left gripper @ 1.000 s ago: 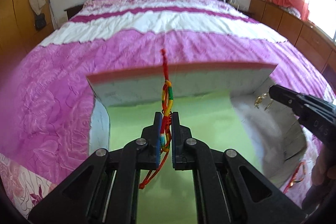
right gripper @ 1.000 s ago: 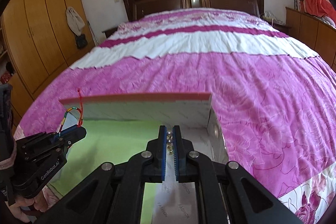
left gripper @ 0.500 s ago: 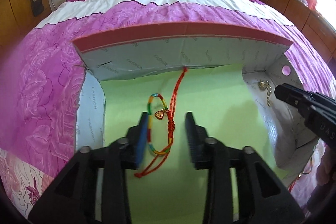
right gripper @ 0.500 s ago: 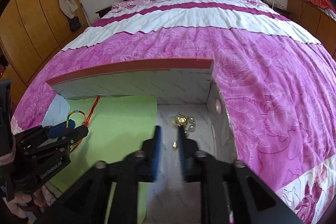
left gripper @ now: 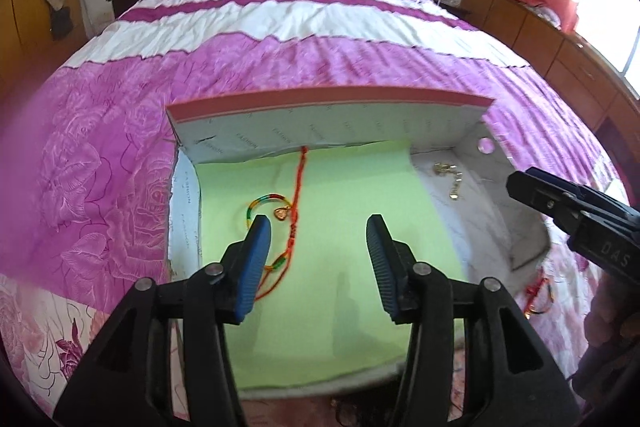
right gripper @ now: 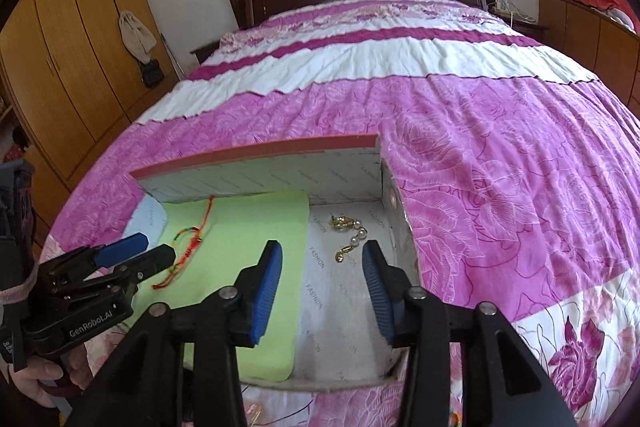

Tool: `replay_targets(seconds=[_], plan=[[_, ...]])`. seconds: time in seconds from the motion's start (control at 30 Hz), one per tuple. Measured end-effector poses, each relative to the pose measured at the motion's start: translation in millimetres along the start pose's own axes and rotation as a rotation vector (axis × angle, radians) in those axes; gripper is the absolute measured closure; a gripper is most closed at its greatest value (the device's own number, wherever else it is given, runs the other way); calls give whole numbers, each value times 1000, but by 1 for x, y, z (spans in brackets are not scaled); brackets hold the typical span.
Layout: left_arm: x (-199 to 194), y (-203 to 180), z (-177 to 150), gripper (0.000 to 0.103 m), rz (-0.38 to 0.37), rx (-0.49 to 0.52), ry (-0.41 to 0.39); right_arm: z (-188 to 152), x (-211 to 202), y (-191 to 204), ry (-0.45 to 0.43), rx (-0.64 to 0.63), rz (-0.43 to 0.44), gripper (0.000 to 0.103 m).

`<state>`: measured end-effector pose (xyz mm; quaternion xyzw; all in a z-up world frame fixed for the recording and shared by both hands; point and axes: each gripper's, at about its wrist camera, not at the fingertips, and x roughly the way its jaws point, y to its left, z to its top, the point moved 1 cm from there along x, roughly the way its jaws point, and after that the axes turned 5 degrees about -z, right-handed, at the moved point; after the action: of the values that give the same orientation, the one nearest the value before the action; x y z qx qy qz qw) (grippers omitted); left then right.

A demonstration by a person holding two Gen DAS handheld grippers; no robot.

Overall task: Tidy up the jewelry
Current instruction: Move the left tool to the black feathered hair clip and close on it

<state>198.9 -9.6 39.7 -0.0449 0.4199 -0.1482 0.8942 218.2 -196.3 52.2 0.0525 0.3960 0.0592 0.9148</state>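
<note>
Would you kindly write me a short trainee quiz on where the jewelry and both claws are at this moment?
1. True or false: the left claw is shut on the bracelet.
2. The bracelet lies on what?
A. the bedspread
B. the green sheet
C. the bare box floor
3. Fill in: the gold earring lies on the white floor, to the ____ of the green sheet.

Key: 1 false, both claws are open, and the right claw holds nothing either. 2 B. 3 right.
</note>
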Motion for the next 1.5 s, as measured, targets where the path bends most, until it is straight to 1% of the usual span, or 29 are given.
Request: replay_targets(seconds=[0.17, 0.4, 0.53, 0.7, 0.87, 1.03, 1.13, 1.23, 1.5], plan=[[-19, -5, -2, 59, -7, 2, -42, -4, -23, 0, -49, 22, 25, 54], [-52, -11, -5, 58, -12, 12, -107, -12, -61, -7, -124, 62, 65, 41], [-68, -13, -11, 57, -5, 16, -121, -18, -79, -12, -146, 70, 70, 39], [-83, -14, -24, 57, -17, 15, -141, -32, -106, -18, -185, 80, 82, 36], [-86, -13, -44, 57, -6, -6, -125, -49, -126, -24, -219, 75, 62, 34], [-76, -15, -64, 56, -26, -10, -82, -66, -132, -31, -215, 78, 30, 32], [-67, -18, -75, 56, -46, -22, -52, -77, -130, -38, -203, 82, 5, 31], [-56, -21, -82, 56, -63, -34, -19, -86, -124, -45, -171, 91, -7, 31], [-33, -32, -95, 56, -69, -37, 35, -97, -107, -64, -108, 111, -45, 31]])
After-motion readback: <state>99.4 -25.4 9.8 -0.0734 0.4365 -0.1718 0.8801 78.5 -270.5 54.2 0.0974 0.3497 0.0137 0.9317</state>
